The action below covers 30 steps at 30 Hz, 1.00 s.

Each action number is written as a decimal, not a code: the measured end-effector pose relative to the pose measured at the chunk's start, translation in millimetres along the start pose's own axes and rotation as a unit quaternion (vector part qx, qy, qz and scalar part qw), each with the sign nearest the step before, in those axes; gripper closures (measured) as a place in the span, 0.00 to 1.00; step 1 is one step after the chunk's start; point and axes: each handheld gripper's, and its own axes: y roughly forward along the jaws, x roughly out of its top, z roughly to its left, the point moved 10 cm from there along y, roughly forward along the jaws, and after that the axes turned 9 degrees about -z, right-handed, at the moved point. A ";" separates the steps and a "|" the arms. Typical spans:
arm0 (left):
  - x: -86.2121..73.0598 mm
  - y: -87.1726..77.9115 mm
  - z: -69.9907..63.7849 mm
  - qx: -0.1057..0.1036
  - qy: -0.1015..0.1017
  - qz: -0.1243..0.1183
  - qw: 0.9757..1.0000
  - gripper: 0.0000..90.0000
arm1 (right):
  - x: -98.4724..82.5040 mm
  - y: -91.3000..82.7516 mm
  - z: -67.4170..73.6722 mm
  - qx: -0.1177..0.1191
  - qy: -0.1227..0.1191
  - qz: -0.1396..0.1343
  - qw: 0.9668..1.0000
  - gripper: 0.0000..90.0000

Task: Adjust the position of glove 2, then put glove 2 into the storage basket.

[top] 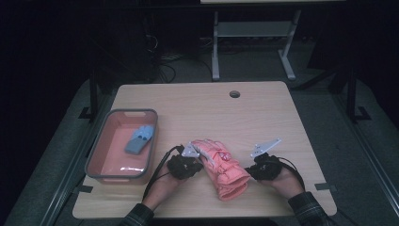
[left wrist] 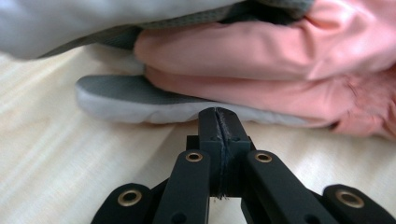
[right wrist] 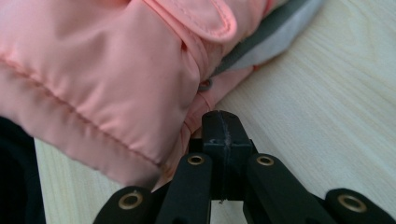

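Glove: a pink padded winter glove lies flat on the wooden table, between the two grippers, cuff toward the person and fingers pointing away — a placement that leaves both of its long edges open to approach from either side.
Tub: a pink, grey-rimmed tub stands to the left of the glove, well apart from it; a blue glove already lies inside, so the tub is judged to be the destination for the pink one as well.
Left gripper: jaws pressed together with nothing between them; in the left gripper view the closed tips sit low over the table, just short of the glove's grey-and-white underside.
Right gripper: jaws likewise pressed together and empty; in the right gripper view the tips meet the seam near the glove's cuff, touching it or nearly so.
Hand pose: both forearms enter from the near edge, hands low and roughly level, the grippers angled inward toward the glove from opposite sides.
Judgement: closed jaws on both flanks suggest nudging or squaring the glove rather than lifting it — a pinch would call for the jaws to part first.
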 end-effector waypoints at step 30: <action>28.0 30.3 16.7 -0.019 -0.012 -0.020 1.000 0.99 | 9.6 26.5 43.2 0.051 -0.048 0.009 0.998 1.00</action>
